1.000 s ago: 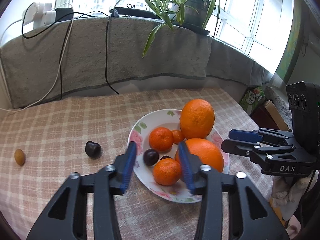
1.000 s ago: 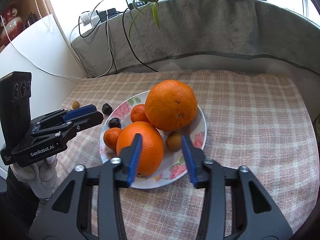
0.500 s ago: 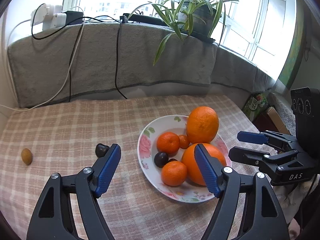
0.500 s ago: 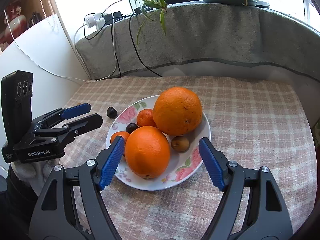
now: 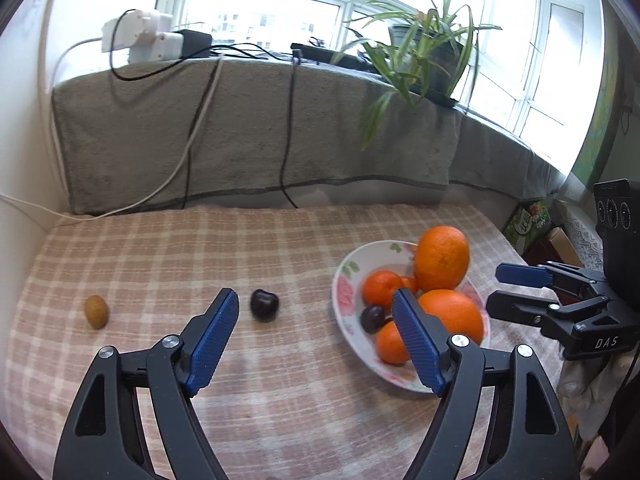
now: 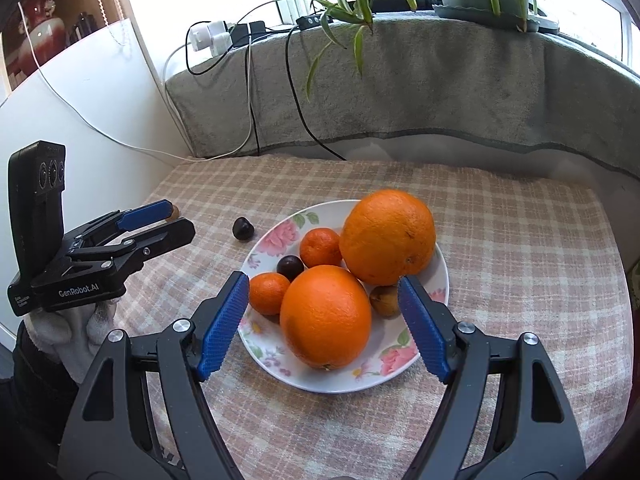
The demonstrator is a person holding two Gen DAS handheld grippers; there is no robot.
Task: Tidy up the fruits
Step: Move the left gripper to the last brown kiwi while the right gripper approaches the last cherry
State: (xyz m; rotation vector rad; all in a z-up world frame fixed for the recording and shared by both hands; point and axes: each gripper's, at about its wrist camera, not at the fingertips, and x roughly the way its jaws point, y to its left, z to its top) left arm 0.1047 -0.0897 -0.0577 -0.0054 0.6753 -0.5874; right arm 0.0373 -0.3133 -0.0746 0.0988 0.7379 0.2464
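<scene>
A flowered plate (image 6: 400,372) (image 5: 346,276) on the checked cloth holds two big oranges (image 6: 326,316) (image 6: 386,236), two mandarins (image 6: 320,246) (image 6: 267,293), a dark cherry (image 6: 290,266) and a small brown fruit (image 6: 383,299). A loose dark cherry (image 5: 264,305) (image 6: 243,229) lies on the cloth left of the plate, and a small tan fruit (image 5: 96,311) lies further left. My left gripper (image 5: 314,338) is open and empty, above the cloth between the loose cherry and the plate. My right gripper (image 6: 322,328) is open and empty, above the plate's near edge around the near orange.
A grey towel-covered ledge (image 5: 248,136) backs the table, with cables (image 5: 286,128), plugs and a potted spider plant (image 5: 424,52). A white wall (image 6: 88,112) stands at the left. Boxes (image 5: 528,224) sit beyond the table's right edge.
Both grippers opened wide from nearly shut. The left gripper swung left, so the plate moved right in its view and the loose cherry nears its fingers. The right gripper drew back slightly.
</scene>
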